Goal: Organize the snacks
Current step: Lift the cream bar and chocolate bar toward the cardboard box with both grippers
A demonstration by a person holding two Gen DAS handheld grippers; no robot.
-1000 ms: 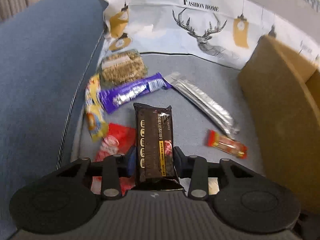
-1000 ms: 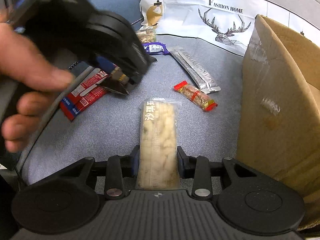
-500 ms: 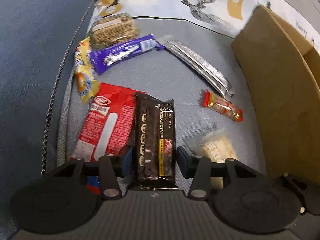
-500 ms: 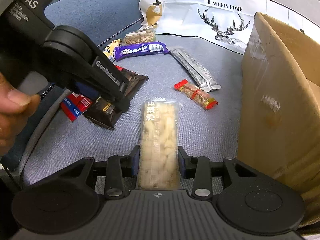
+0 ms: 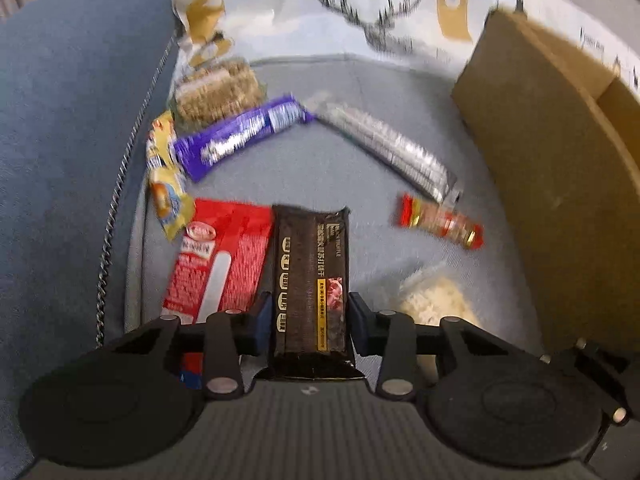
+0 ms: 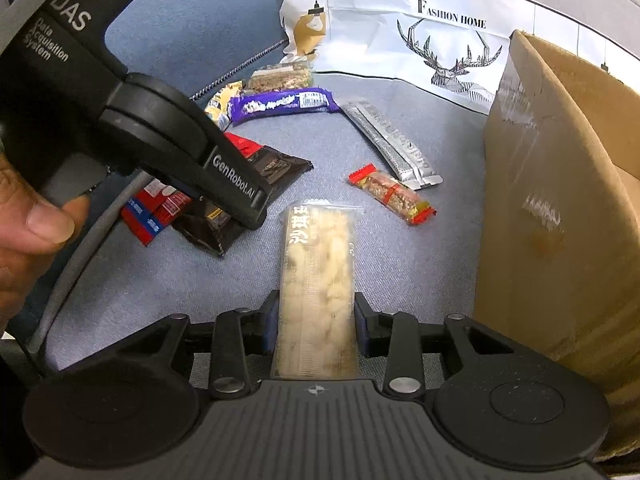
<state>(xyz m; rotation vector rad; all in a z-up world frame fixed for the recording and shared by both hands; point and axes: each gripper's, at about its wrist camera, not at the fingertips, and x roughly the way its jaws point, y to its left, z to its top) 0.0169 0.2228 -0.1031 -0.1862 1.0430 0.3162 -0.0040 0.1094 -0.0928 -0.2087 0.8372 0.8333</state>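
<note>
A dark brown packet (image 5: 310, 280) with gold print is clamped lengthwise, pointing to 12 o'clock, its lower end over a red packet (image 5: 218, 258). A clear pack (image 6: 318, 286) of pale pieces is clamped the same way in the other view. On the grey cushion lie a red-ended bar (image 6: 392, 193) at 1 o'clock, a silver pouch (image 6: 392, 146) beyond it, a purple bar (image 6: 282, 105) at 11 o'clock, a yellow wrapper (image 5: 164, 184) and an oat-coloured pack (image 5: 218, 94). A cardboard box (image 6: 552, 184) stands at 3 o'clock.
</note>
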